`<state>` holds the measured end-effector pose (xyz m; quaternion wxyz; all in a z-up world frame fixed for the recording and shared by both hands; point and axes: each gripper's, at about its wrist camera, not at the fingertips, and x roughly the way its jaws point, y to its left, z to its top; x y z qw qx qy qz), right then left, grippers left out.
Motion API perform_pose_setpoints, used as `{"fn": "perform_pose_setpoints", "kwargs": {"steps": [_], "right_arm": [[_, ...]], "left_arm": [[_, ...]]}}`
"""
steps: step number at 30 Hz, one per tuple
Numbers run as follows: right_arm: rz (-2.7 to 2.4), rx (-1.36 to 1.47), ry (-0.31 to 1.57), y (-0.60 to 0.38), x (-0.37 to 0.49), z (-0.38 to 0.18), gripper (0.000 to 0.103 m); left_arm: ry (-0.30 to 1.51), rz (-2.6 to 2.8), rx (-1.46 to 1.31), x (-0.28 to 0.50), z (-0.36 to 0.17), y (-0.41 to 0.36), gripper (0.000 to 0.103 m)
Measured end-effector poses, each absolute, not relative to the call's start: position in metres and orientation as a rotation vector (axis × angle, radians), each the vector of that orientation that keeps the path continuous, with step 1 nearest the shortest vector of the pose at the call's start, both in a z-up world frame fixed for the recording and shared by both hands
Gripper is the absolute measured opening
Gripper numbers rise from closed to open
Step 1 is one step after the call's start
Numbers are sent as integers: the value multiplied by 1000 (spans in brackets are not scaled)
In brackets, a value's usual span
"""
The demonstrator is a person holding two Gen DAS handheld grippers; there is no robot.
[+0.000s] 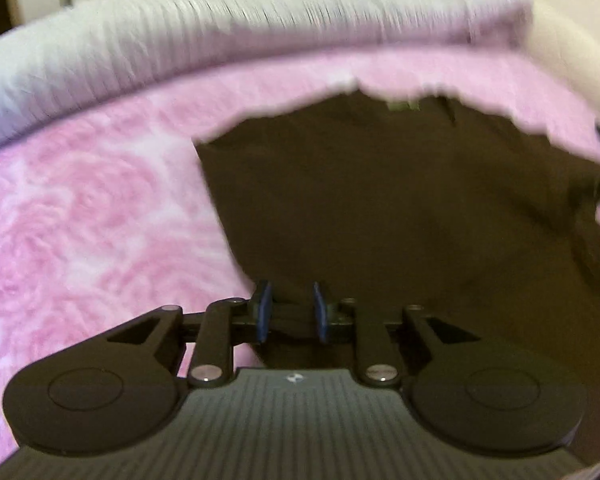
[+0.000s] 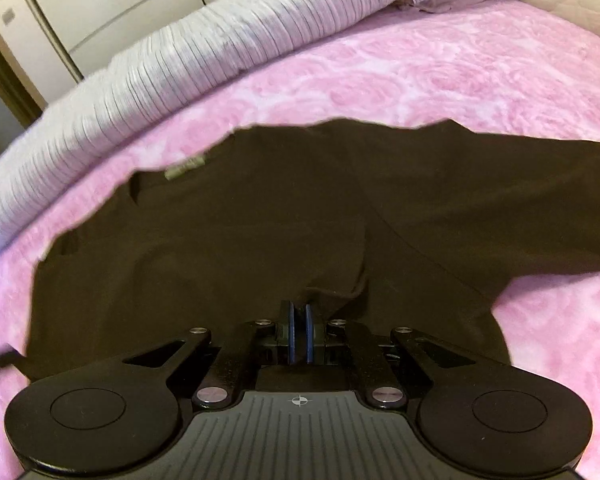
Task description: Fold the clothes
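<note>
One big bed with a pink rose-patterned fuzzy blanket [image 2: 440, 76] holds everything, since its flat top gives room to fold. Along the far side lies a bunched grey-white ribbed duvet [image 2: 172, 52], out of the way. Spread on the blanket is the dark brown soft cloth garment [image 2: 260, 208] (which kind, I cannot tell). The right gripper [image 2: 299, 334] has its fingers pinched tight on a bit of the garment's near edge, likely to lift it. The left gripper [image 1: 290, 312] has fingers a little apart, holding nothing, over the garment's near edge.
</note>
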<state>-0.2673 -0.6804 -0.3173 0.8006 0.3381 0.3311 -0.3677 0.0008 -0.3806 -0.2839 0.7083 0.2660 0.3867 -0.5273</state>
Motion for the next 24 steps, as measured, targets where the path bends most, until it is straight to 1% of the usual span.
{"fn": "perform_pose_setpoints", "kwargs": {"steps": [4,5,7,10,12,14,18,21,22,23,24], "right_arm": [[-763,608,542,-674,-264,-282,4],[-770,601,529,-672,-266,-282,4],[-798,638,556,-672,-272,-295,4],[-868,748,695,-675,-287,-335,4],[-911,822,746,-676,-301,-353,4],[-913,885,727,-676,-314,-354,5],[-954,855,700,-673,-342,-333,7],[-1020,860,646,-683,-381,-321,14],[-1054,862,636,-689,-397,-319,19],[-1092,869,625,-697,-416,-317,26],[-1131,877,609,-706,-436,-315,31]], "left_arm": [[887,-1158,671,-5,-293,-376,18],[895,-1153,680,-6,-295,-373,18],[902,-1145,681,-5,-294,-367,18],[901,-1138,685,-5,-288,-358,18],[877,-1144,699,-9,-280,-355,18],[859,-1149,708,-15,-273,-354,18],[848,-1154,700,-35,-257,-361,18],[840,-1157,695,-51,-245,-367,18],[836,-1161,699,-59,-241,-371,18],[832,-1168,708,-70,-238,-377,19],[828,-1174,717,-80,-234,-384,21]]}}
